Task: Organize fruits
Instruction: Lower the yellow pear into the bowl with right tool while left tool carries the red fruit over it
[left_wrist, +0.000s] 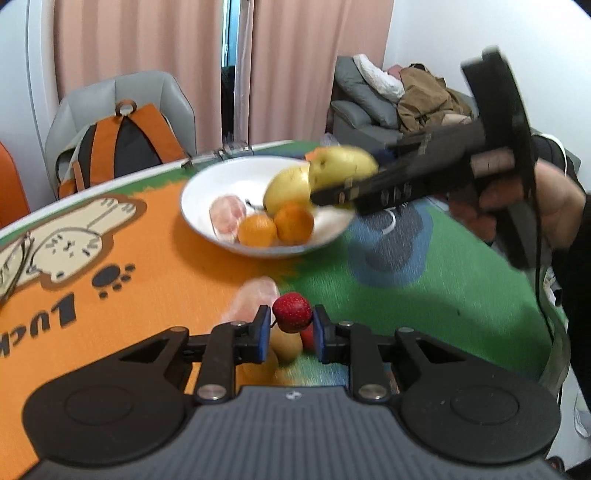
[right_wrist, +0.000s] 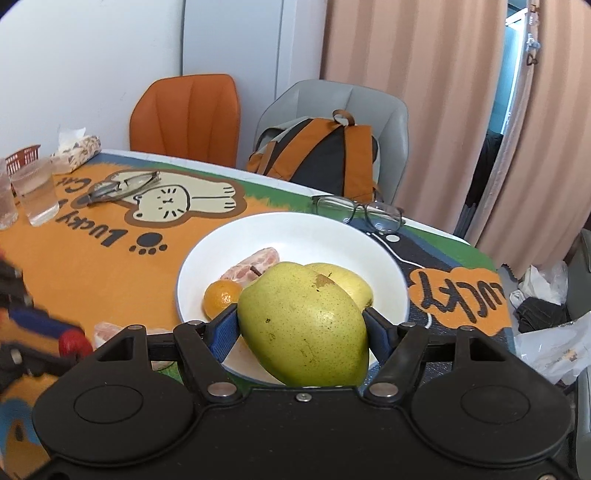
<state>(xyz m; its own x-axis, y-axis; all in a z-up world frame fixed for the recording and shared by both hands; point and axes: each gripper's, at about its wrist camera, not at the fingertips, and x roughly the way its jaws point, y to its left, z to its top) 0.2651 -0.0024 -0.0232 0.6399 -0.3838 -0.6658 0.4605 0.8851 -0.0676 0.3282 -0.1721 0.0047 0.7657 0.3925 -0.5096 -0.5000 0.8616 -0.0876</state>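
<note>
A white bowl (left_wrist: 207, 225) (right_wrist: 317, 236) on the table holds two oranges (left_wrist: 293, 221), a pear (left_wrist: 286, 188) and a pink pomelo piece (left_wrist: 227, 214) (right_wrist: 251, 266). My right gripper (right_wrist: 301, 317) (left_wrist: 332, 190) is shut on a yellow-green pear (right_wrist: 306, 321) (left_wrist: 341, 166) and holds it over the bowl's near rim. My left gripper (left_wrist: 290, 317) is shut on a small red fruit (left_wrist: 291, 310) above the table, in front of the bowl. It also shows blurred in the right wrist view (right_wrist: 74, 341).
Another pomelo piece (left_wrist: 255, 295) (right_wrist: 105, 330) and small yellow-brown fruits (left_wrist: 286, 343) lie on the cartoon table mat (left_wrist: 129, 280). Glasses (right_wrist: 358, 214), a second pair (right_wrist: 122, 186), plastic cups (right_wrist: 35, 192) and a tissue pack (right_wrist: 75, 151) stand further off. Chairs and a backpack (left_wrist: 122, 147) stand behind the table.
</note>
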